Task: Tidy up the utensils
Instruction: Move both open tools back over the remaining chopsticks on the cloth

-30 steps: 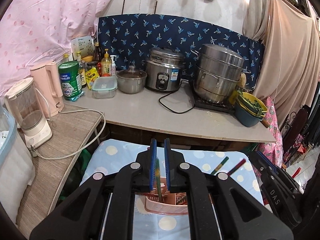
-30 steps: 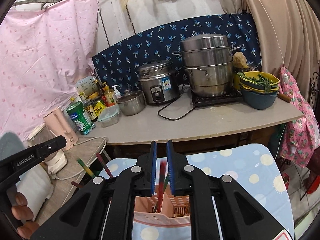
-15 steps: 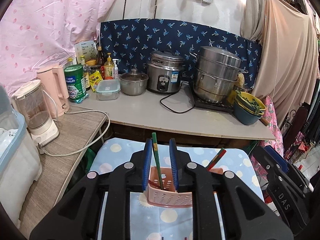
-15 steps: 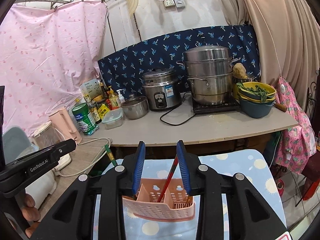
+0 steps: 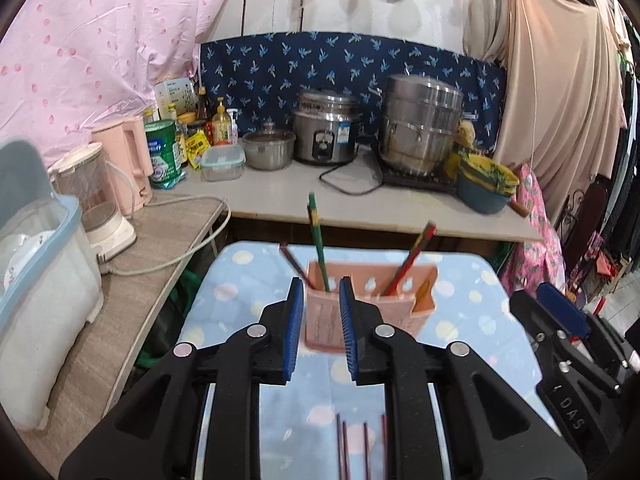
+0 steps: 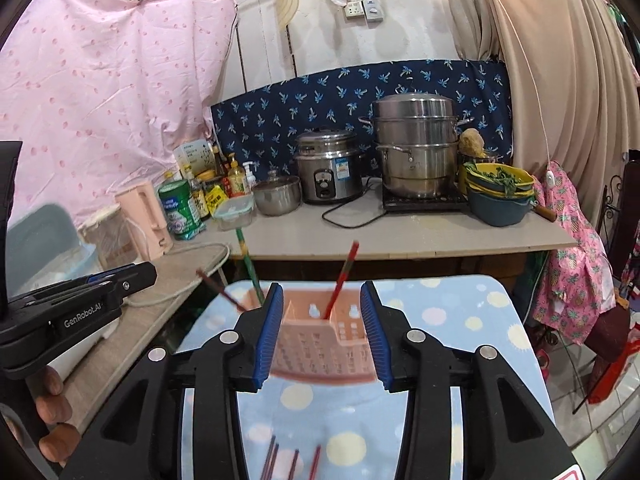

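Observation:
A pink slotted utensil basket (image 5: 372, 300) (image 6: 320, 340) stands on the blue dotted tablecloth (image 5: 472, 312). A green chopstick (image 5: 318, 248) (image 6: 248, 258), a red chopstick (image 5: 412, 258) (image 6: 344, 276) and a dark chopstick (image 5: 294, 266) lean in it. Several more chopsticks (image 5: 360, 448) (image 6: 292, 460) lie on the cloth under the grippers. My left gripper (image 5: 321, 284) is open a little, just short of the basket, and holds nothing. My right gripper (image 6: 322, 286) stands wider, its jaws opening, with nothing between them; the basket lies beyond its tips.
Behind the table runs a counter (image 5: 280, 196) with a rice cooker (image 5: 326, 130), a steel steamer pot (image 6: 416, 144), stacked bowls (image 6: 500, 196), bottles and a pink kettle (image 5: 128, 160). A blender and a plastic bin (image 5: 40, 272) stand on the left side shelf. A person's fingers (image 6: 48, 400) hold the left gripper.
Both grippers have let go of their chopsticks, green from the left and red from the right, which now stand in the basket. Both have opened and drawn back towards me.

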A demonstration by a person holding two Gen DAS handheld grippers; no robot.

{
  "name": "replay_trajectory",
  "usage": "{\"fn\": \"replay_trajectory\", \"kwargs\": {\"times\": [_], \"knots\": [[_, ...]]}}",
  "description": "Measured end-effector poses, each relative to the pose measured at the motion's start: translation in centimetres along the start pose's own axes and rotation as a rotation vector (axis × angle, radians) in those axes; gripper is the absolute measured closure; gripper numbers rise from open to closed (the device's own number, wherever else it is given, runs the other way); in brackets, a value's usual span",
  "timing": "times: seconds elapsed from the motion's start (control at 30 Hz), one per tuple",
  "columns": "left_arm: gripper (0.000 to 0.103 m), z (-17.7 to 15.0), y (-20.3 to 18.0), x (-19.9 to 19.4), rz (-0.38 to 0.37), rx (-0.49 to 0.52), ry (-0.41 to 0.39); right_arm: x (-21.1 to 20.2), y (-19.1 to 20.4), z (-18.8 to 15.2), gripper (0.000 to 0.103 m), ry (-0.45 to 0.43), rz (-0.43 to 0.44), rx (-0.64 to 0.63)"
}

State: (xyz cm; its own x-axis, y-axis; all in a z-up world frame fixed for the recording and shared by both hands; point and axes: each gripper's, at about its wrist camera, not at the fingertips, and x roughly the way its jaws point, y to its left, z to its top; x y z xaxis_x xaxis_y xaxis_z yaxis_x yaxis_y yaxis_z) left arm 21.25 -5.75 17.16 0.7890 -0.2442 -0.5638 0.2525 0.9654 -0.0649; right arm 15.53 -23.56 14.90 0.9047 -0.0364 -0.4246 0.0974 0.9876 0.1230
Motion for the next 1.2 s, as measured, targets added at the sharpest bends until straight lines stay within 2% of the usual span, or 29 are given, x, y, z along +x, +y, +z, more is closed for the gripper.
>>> {"fn": "replay_trajectory", "kwargs": {"times": [0.43,0.77,0.97,1.2], "knots": [[0.085,-12.1,1.7,-0.8,0.013,0.008,0.181,-4.4,-0.2,-11.1,0.064,0.156,-0.005,0.012],[0.085,-20.5,2.5,-0.5,0.042,0.004,0.318,-5.5,1.2,-20.5,0.063,0.330,-0.005,-0.025],[0.085,-23.5,2.7,-0.6,0.044,0.005,0.369,-5.7,1.7,-24.5,0.063,0.408,0.003,-0.028],[0.085,-25.9,2.5,-0.6,0.038,0.023,0.419,-5.6,2.7,-26.3,0.064,0.438,0.008,-0.051]]}}
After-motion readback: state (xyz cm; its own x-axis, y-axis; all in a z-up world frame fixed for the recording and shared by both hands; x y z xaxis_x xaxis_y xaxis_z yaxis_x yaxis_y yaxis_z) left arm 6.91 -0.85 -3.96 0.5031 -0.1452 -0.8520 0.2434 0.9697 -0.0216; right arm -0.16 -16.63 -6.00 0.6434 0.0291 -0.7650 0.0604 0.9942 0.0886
